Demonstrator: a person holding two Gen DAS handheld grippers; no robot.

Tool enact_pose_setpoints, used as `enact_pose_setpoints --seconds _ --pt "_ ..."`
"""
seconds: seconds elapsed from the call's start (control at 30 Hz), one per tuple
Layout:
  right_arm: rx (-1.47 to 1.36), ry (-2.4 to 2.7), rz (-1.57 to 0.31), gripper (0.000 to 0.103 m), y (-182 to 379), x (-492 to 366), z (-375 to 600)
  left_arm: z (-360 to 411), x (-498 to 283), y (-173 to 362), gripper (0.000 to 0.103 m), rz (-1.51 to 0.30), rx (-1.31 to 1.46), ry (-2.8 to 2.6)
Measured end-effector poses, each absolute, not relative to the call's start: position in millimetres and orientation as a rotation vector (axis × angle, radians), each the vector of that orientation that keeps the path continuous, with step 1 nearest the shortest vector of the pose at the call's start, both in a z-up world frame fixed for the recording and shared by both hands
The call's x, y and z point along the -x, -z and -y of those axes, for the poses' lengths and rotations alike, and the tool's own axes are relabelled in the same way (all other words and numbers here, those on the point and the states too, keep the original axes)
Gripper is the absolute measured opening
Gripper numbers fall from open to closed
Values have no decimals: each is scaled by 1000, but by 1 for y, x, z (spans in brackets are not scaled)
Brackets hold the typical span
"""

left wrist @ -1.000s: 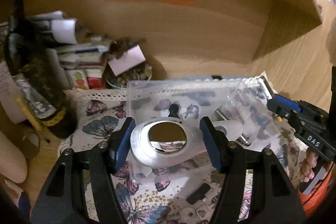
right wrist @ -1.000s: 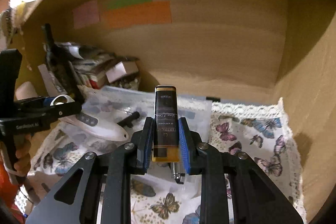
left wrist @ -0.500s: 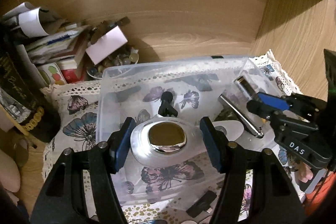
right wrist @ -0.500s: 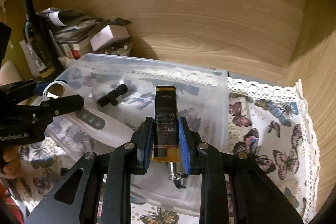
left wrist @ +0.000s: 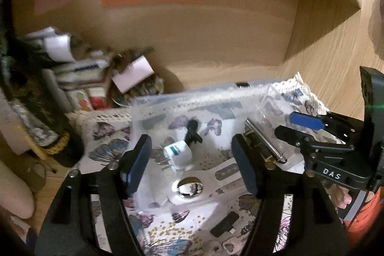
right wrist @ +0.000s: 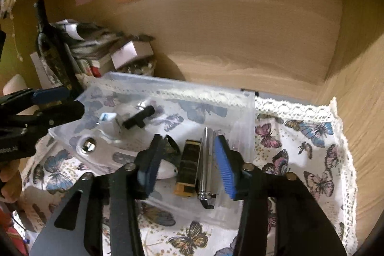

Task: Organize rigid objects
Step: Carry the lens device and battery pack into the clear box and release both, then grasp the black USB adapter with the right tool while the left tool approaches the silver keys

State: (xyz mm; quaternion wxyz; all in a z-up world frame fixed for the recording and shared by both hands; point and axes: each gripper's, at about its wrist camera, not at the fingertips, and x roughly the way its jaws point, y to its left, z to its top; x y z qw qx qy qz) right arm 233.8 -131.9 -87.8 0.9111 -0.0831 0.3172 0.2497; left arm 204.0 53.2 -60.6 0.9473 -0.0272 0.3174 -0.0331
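The lighter (right wrist: 188, 168) has dropped into the clear box (right wrist: 242, 97); right gripper (right wrist: 187, 166) and left gripper (left wrist: 192, 163) are opening, empty. Lift both straight up, clear of the box.

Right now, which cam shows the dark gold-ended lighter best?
Right wrist: the lighter lies in full view in the clear bin, beside the silver tube. Left wrist shows it only blurred, mostly hidden behind a finger.
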Motion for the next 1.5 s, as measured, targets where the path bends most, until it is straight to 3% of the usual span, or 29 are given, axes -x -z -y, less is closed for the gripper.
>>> enact_pose_setpoints --seconds 0.13,0.37,0.67,0.9,1.03,1.13,1.5 --pt "170 -529 -598 64 75 -214 132 -58 -183 49 93 -605 45 51" --pt "190 -599 -587 66 74 -184 119 -70 -161 70 95 -668 18 31" --pt "258 -673 -671 68 117 -163 81 -89 -140 117 95 -743 -7 -18" --pt "298 -711 -829 63 148 -176 57 -89 -125 127 95 -769 -14 49" --pt "326 -743 -917 52 161 -183 47 -87 -122 132 95 -785 -23 59" --pt "381 -727 -885 42 162 -179 43 -87 -122 135 95 -807 -5 69" --pt "291 -704 -753 42 134 -160 95 -51 -122 143 95 -887 -22 73"
